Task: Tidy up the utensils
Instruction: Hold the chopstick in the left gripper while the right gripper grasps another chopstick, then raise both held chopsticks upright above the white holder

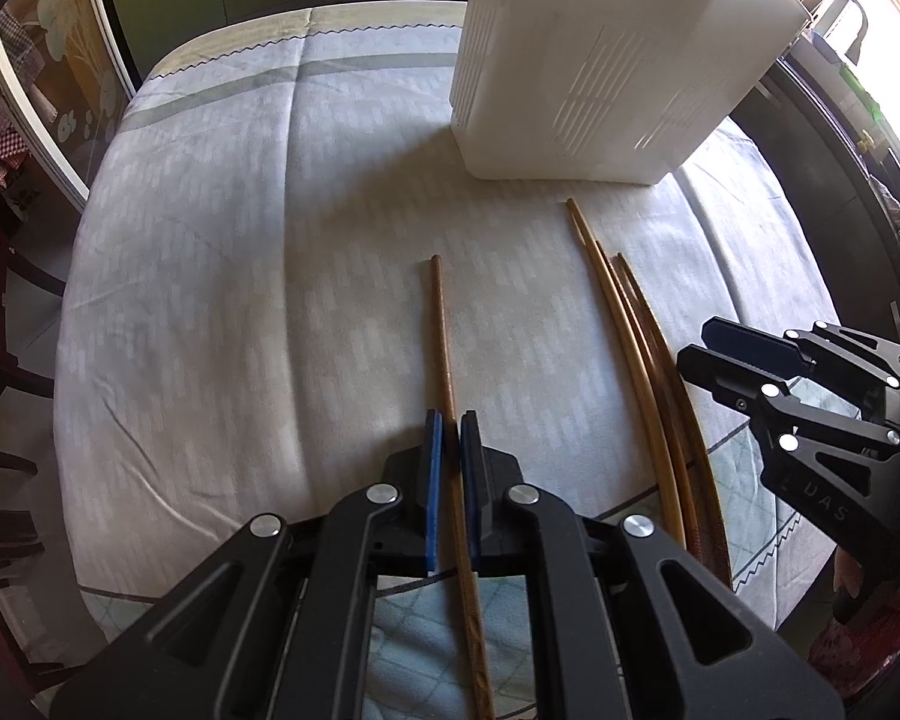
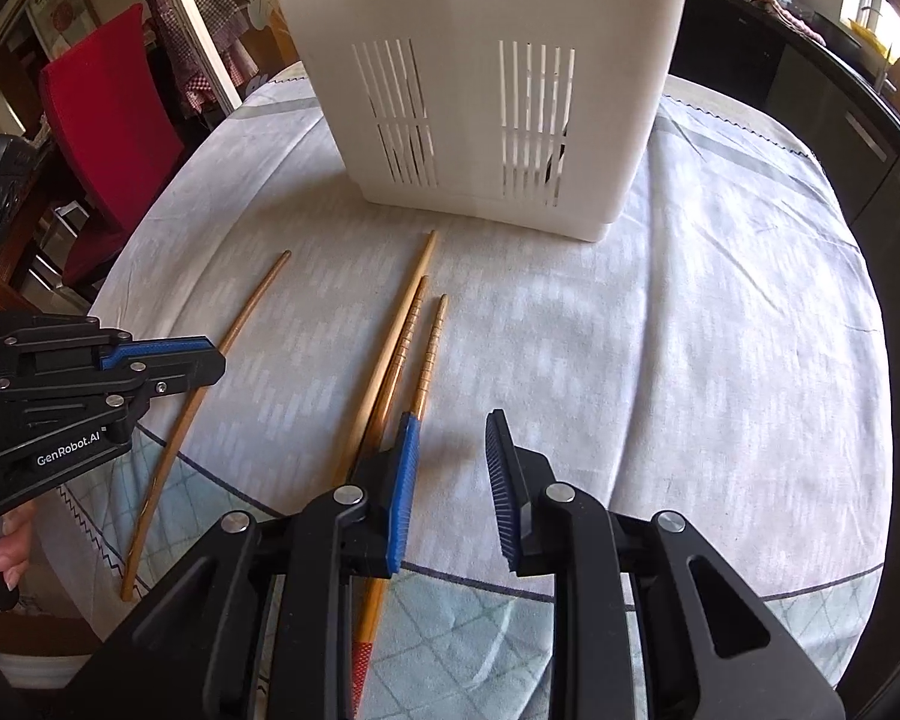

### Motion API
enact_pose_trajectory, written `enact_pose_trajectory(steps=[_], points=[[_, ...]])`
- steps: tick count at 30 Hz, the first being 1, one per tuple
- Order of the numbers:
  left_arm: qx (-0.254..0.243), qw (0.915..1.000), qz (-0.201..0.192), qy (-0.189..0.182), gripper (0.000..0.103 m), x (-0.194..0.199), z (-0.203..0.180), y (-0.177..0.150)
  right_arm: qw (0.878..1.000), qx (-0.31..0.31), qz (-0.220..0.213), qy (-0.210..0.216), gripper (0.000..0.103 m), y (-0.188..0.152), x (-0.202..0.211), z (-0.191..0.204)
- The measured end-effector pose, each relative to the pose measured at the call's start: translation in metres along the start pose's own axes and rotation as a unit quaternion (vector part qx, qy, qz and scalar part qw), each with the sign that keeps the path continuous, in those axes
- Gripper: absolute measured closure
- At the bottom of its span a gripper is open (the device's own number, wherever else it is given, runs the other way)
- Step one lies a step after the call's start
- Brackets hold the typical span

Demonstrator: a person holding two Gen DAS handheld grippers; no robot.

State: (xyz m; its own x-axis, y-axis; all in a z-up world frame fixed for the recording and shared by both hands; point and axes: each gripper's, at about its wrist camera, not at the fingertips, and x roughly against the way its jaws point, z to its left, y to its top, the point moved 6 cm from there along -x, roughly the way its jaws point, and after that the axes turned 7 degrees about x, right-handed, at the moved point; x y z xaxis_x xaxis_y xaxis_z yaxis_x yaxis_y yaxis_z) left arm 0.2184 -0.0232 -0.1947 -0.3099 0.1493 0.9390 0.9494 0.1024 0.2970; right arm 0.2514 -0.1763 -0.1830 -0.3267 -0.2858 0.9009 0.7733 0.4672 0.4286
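Tablecloth (image 1: pixel 210 300): chopstick (image 1: pixel 444 348) clamped between left gripper (image 1: pixel 451 456) fingers (image 1: pixel 432 480).

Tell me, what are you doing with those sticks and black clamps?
A person is tidying chopsticks on a pale tablecloth. The left gripper is shut on one dark brown wooden chopstick. The right gripper is open with nothing between its pads, beside three more wooden chopsticks lying on the cloth. A tall white slotted plastic utensil holder stands behind them.
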Motion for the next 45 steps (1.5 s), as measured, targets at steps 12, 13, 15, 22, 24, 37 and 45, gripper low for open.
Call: enact_pose_trajectory(steps=[12, 13, 15, 22, 24, 37, 45], points=[[0.016, 0.9997, 0.019, 0.007, 0.095, -0.007, 0.000, 0.020, 0.997, 0.060, 0.026, -0.046, 0.080, 0.016, -0.014, 0.024], [0.014, 0.9996, 0.022, 0.010, 0.095, -0.008, -0.002, 0.023, 0.997, 0.063, 0.029, -0.045, 0.082, 0.018, -0.015, 0.025], [0.010, 0.9993, 0.030, 0.017, 0.095, -0.010, -0.006, 0.029, 0.997, 0.064, 0.037, -0.037, 0.088, 0.022, -0.017, 0.027], [-0.010, 0.9980, 0.052, 0.036, 0.068, -0.017, -0.028, 0.044, 0.997, 0.053, 0.054, -0.006, 0.097, 0.031, -0.023, 0.024], [-0.024, 0.9973, 0.038, 0.058, 0.068, -0.019, -0.034, 0.048, 0.997, 0.052, 0.054, -0.007, 0.097, 0.032, -0.023, 0.023], [0.014, 0.9990, 0.015, 0.040, 0.098, -0.013, -0.026, 0.065, 0.998, 0.014, -0.066, 0.008, 0.097, 0.021, 0.078, -0.005], [-0.018, 0.9948, -0.098, 0.021, 0.098, 0.072, -0.024, 0.061, 0.984, -0.012, -0.175, -0.002, 0.097, -0.010, 0.174, -0.028]])
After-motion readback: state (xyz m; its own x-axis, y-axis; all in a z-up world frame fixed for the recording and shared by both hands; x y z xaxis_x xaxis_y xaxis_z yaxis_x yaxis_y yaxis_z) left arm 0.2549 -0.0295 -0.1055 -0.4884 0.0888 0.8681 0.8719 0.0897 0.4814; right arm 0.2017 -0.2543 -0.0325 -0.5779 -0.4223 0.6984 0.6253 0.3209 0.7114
